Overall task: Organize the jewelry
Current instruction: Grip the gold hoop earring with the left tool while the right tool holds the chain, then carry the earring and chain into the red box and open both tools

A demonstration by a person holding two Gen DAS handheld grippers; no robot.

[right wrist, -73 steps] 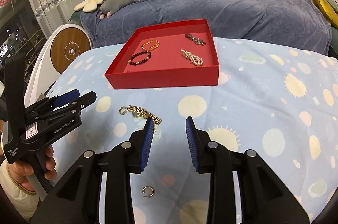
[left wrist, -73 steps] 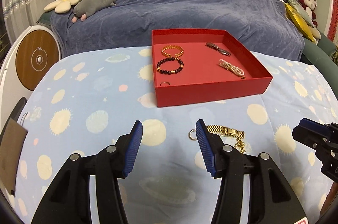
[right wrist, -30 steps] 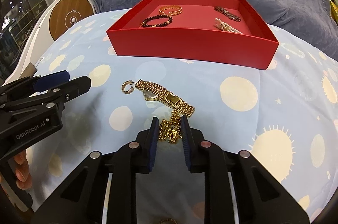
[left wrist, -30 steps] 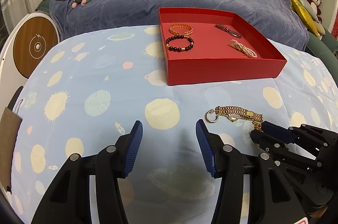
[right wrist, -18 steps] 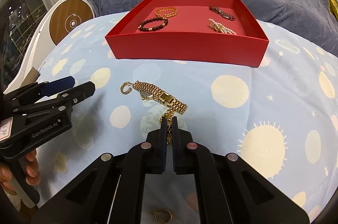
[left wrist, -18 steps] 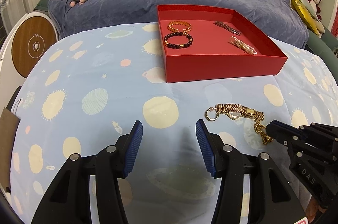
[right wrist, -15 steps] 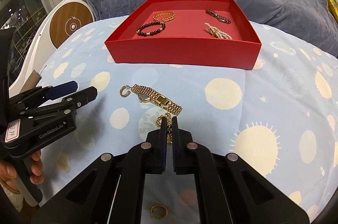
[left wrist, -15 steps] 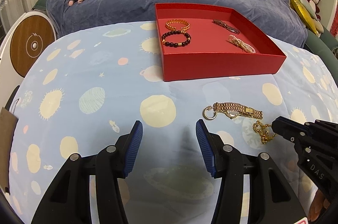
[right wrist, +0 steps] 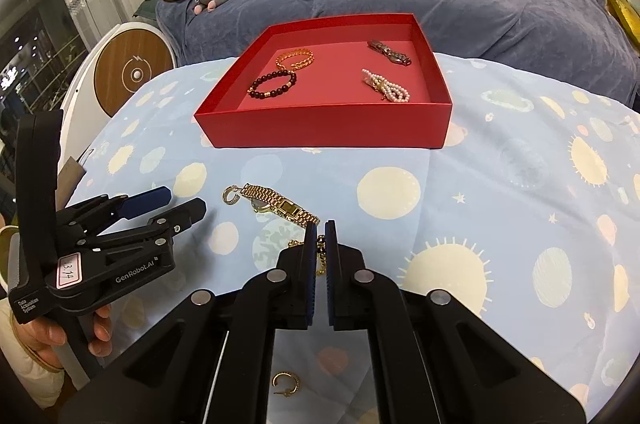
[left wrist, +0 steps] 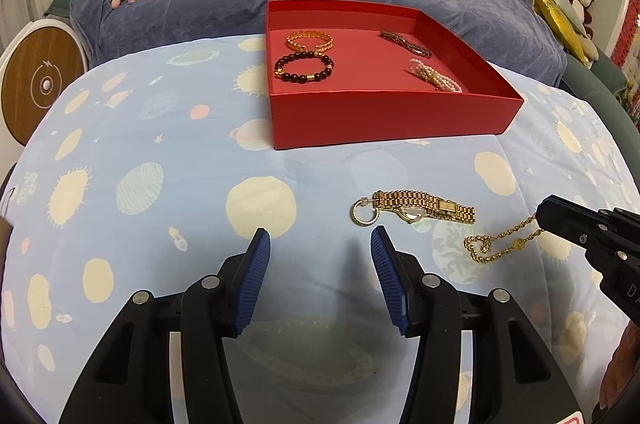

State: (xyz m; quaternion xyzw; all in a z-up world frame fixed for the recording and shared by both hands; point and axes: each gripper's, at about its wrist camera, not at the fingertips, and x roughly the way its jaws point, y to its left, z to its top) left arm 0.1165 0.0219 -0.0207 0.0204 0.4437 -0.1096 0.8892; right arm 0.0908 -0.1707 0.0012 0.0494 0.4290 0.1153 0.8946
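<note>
Jewelry first: your left gripper (left wrist: 320, 248) hovers with jaws apart and nothing between them, above the patterned counter (left wrist: 160, 152). Right of it lies the gold watch (left wrist: 420, 210). Your right gripper (right wrist: 319, 230) has its jaws clamped on the gold chain (left wrist: 496, 244). Beyond sits the red tray (left wrist: 380, 120) holding bracelets.

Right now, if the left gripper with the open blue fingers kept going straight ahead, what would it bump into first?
Probably just the spotted blue tablecloth. The left gripper tilts downward, nothing lies between its fingers, and the gold watch sits off to its right.
</note>
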